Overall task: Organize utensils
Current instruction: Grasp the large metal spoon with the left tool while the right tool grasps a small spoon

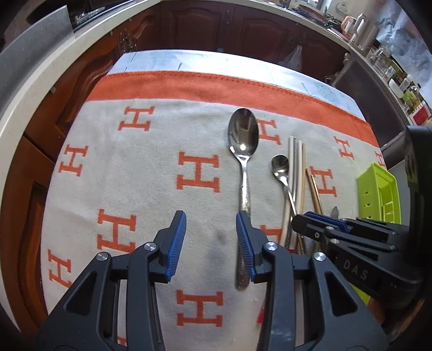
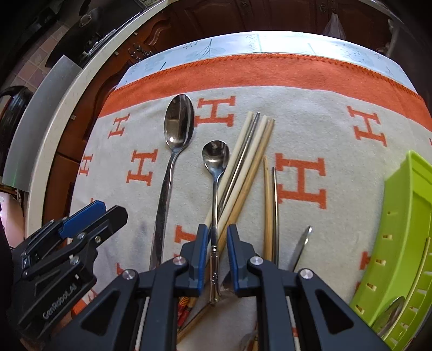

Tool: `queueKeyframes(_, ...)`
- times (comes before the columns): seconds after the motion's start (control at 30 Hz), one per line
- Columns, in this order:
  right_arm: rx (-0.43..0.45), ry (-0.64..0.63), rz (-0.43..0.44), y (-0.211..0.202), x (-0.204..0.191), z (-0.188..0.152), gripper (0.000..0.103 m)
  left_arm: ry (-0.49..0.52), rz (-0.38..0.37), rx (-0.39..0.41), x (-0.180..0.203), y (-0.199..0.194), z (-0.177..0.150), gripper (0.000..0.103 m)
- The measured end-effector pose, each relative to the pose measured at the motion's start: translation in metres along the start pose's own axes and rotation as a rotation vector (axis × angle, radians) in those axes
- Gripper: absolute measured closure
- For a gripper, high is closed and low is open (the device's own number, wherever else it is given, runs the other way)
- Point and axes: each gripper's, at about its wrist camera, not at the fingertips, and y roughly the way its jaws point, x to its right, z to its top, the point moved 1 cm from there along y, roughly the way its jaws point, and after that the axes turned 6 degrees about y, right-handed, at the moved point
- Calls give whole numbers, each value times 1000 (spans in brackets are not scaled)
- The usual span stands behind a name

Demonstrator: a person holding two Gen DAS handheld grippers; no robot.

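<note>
Seen from the left wrist, dark wooden cabinet doors (image 1: pixel 205 24) run behind a counter (image 1: pixel 229 60) draped with a grey blanket (image 1: pixel 151 189) that has an orange border and orange H letters. At the right edge sits a lime-green utensil tray (image 1: pixel 378 191); what lies inside it is hard to make out from here. A large spoon (image 1: pixel 244 172) lies on the blanket, bowl toward the far edge, with a small spoon (image 1: pixel 282 172) and a bundle of chopsticks (image 1: pixel 298 172) just to its right. The left hand-held gripper (image 1: pixel 211 232) hovers with its blue pads spread wide; the large spoon's handle runs along its right finger, not pinched. To the left of the spoon the blanket is bare. The right hand-held gripper (image 1: pixel 318 222) reaches in from the right, and its body reads "DAS".

From the right wrist, the same blanket (image 2: pixel 310 129) runs up to its orange border, with open cloth between the cutlery and the tray (image 2: pixel 402 216). The tray holds a pale chopstick and a round metal piece at its near end. The right hand-held gripper (image 2: pixel 217 235) straddles the small spoon's (image 2: pixel 216 162) thin handle, its pads part-closed with a gap on either side. The chopsticks (image 2: pixel 243 167) fan beside it, the large spoon (image 2: pixel 172 151) lies further left, and two single sticks (image 2: pixel 271 205) rest apart on the right. The left hand-held gripper (image 2: pixel 91 216) shows at the left, marked "GenRobot.AI".
</note>
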Motion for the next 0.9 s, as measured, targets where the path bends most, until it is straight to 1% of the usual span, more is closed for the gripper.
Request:
queueKeyframes(0.07,-5,-14,-23,2,-3,-1,90,-9,2,-10,-4,6,2,68)
queueKeyframes(0.1,-1,-15,-22,2,-3,-1,92,-11,2,-11,-5,9,3,68)
queueKeyframes(0.13,4,-12,-16,0,-3,-1,98,-10,3,-11,-5,10,4,68)
queueKeyframes(0.27,17,-11,-4,-4,-1,-3,99,-4,-2,-10,-2,16,9,68)
queueKeyframes(0.43,58,52,67,-14,10,-3,99,-5,-29,-32,6,31,20,68)
queueKeyframes(0.57,96,87,118,-27,18,-6,99,-7,-34,-47,11,43,29,68)
queueKeyframes(0.63,98,94,138,-30,20,-7,99,-15,-58,-51,11,49,35,68)
queueKeyframes(0.73,91,93,147,-30,23,-8,100,-42,-81,-52,7,56,44,68)
queueKeyframes(0.77,83,92,151,-28,23,-8,100,-44,-88,-50,6,57,47,68)
queueKeyframes(0.8,70,91,162,-27,24,-9,103,-44,-95,-55,5,59,50,68)
queueKeyframes(0.87,37,84,194,-24,22,-12,103,-41,-99,-57,5,60,52,68)
queueKeyframes(0.9,30,74,196,-22,18,-13,103,-32,-93,-56,6,61,53,68)
